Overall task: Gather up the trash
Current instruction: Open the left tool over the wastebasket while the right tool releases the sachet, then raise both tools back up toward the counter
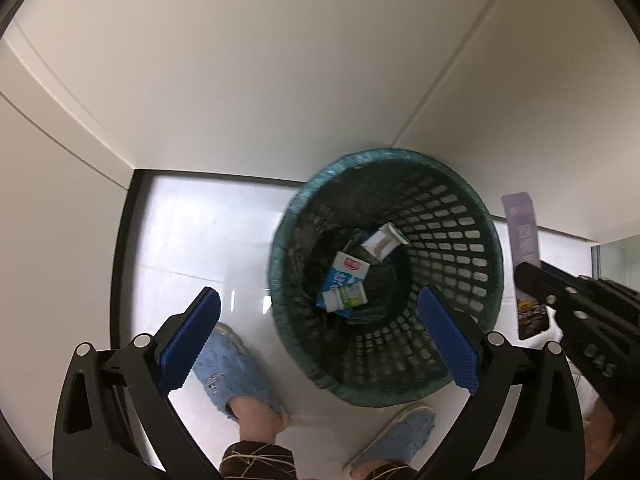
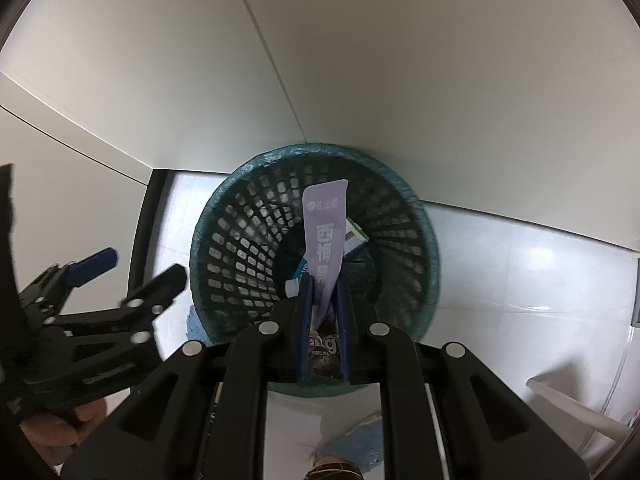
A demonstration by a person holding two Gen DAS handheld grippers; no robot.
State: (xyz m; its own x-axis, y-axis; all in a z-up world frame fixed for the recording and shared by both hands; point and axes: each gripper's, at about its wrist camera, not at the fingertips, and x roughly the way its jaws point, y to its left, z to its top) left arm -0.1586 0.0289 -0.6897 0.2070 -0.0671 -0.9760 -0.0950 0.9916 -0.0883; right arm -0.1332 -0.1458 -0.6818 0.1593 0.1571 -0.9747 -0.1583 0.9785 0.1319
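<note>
A dark green mesh wastebasket [image 1: 452, 216] [image 2: 240, 240] stands on the white tiled floor in a corner. At its bottom lie a blue and white carton [image 1: 344, 280], a small green and white carton [image 1: 346, 296] and a white box [image 1: 382, 242]. Above the basket's near left side hangs my left gripper [image 1: 319, 292] [image 2: 140, 268], open wide with nothing between its blue pads. My right gripper [image 2: 325, 280] is shut on a long purple snack wrapper [image 2: 324, 232] [image 1: 522, 236], held upright over the basket's mouth. In the left wrist view the right gripper [image 1: 532, 280] sits beyond the basket's right rim.
White cabinet panels [image 1: 280, 80] close off the far side, with a dark baseboard [image 1: 120, 260] at left. The person's feet in blue slippers [image 1: 236, 368] [image 1: 400, 436] stand just in front of the basket. A pale object [image 2: 572, 408] lies on the floor at right.
</note>
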